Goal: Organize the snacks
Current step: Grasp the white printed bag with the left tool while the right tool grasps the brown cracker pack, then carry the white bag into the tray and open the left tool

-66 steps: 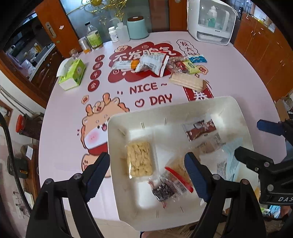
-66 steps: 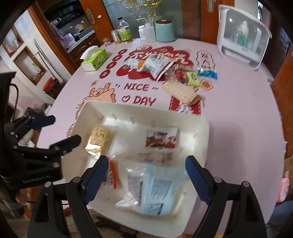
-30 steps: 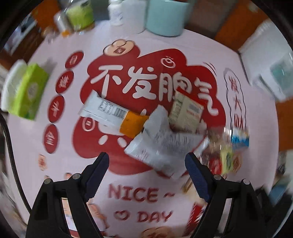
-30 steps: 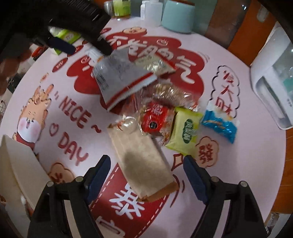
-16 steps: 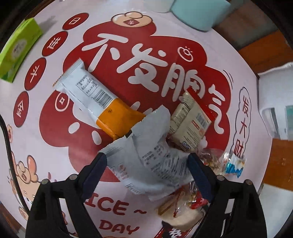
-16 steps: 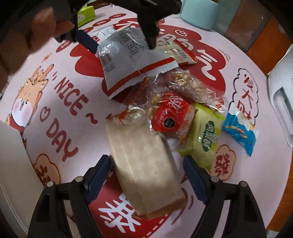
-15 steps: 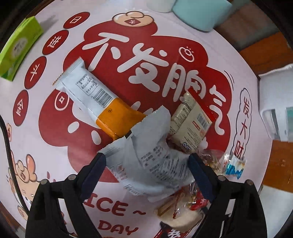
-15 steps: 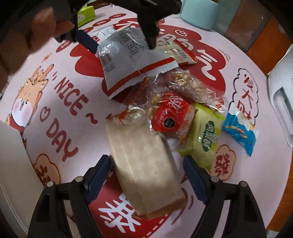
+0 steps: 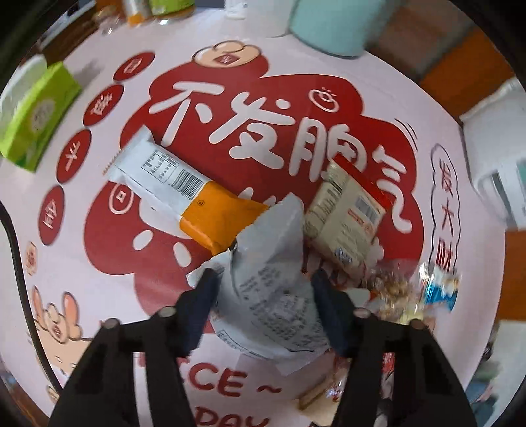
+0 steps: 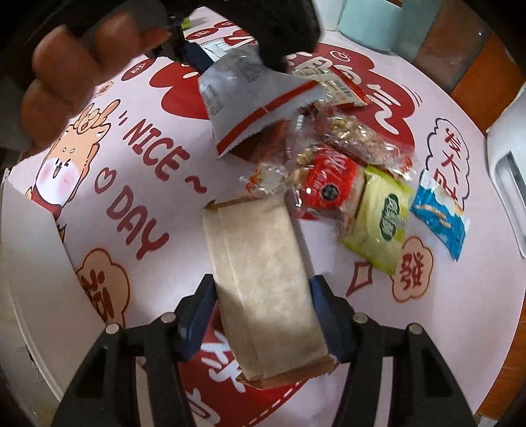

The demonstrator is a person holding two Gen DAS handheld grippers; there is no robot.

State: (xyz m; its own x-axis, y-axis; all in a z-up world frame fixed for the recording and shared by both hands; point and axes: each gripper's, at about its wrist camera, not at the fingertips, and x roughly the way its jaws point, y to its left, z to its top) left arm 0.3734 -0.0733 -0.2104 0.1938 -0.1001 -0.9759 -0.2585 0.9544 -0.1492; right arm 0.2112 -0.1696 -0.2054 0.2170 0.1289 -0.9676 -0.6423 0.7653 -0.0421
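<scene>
Left wrist view: the left gripper (image 9: 263, 302) points almost straight down at a pink tablecloth (image 9: 328, 78) printed with a big red cloud and white characters. Its jaws are closing, and the grey snack bag (image 9: 273, 279) stands between them with both pads against its sides. Just beyond lie a white-and-orange bar packet (image 9: 184, 193) and a beige packet with a red edge (image 9: 348, 213). A green tissue box (image 9: 36, 115) sits far left, a pale teal canister (image 9: 332, 26) at the table's far edge, wooden cabinets behind.

Right wrist view: the right gripper (image 10: 263, 315) is closing on a long tan wafer pack (image 10: 263, 282) lying on the cloth, pads touching both its long sides. Past it are a red-labelled clear packet (image 10: 328, 187), a light green packet (image 10: 378, 223) and a blue packet (image 10: 437, 213). A white tray rim (image 10: 29, 249) shows at left; a hand (image 10: 82, 56) holds the left gripper above the grey bag.
</scene>
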